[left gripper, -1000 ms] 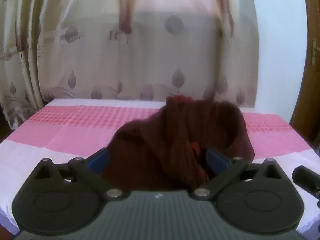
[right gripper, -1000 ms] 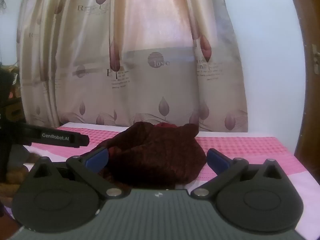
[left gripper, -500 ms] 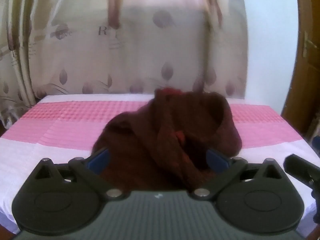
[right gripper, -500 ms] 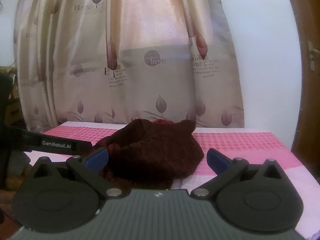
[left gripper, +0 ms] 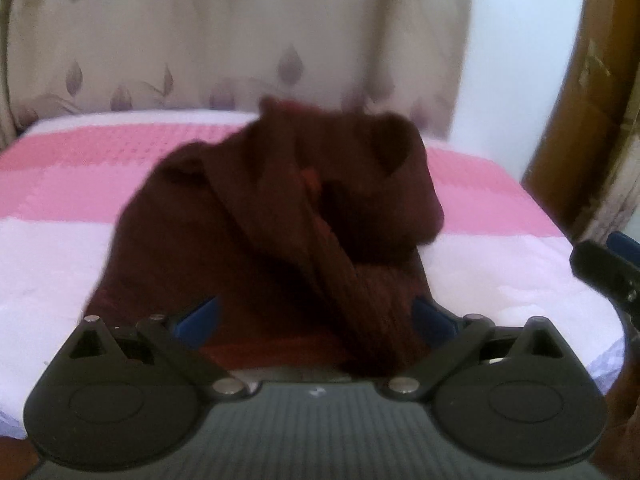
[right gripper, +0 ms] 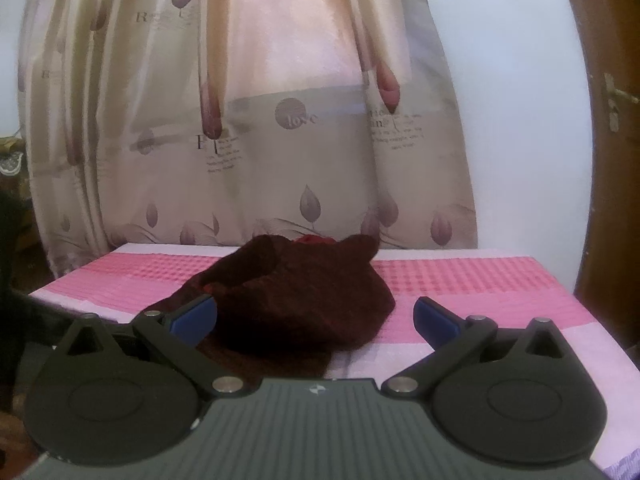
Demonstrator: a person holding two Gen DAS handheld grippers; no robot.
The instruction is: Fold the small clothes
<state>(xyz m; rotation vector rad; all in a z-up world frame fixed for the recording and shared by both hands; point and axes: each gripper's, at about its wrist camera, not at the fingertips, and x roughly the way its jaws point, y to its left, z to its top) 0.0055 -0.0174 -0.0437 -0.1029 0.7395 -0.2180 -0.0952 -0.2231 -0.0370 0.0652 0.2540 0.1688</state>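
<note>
A crumpled dark maroon ribbed knit garment [left gripper: 276, 216] lies heaped mid-bed on the pink-and-white cover [left gripper: 72, 184], dead ahead of the spread left gripper [left gripper: 316, 316]; the spread, empty right gripper [right gripper: 315, 316] stands farther off.

Count on inspection: one dark red garment [left gripper: 276, 216], heaped; one pink-and-white cloth [right gripper: 472, 280] beneath it; one curtain [right gripper: 256, 120]; one door [right gripper: 608, 168]; two grippers, left [left gripper: 316, 316] and right [right gripper: 316, 314], each with two blue-tipped fingers.
</note>
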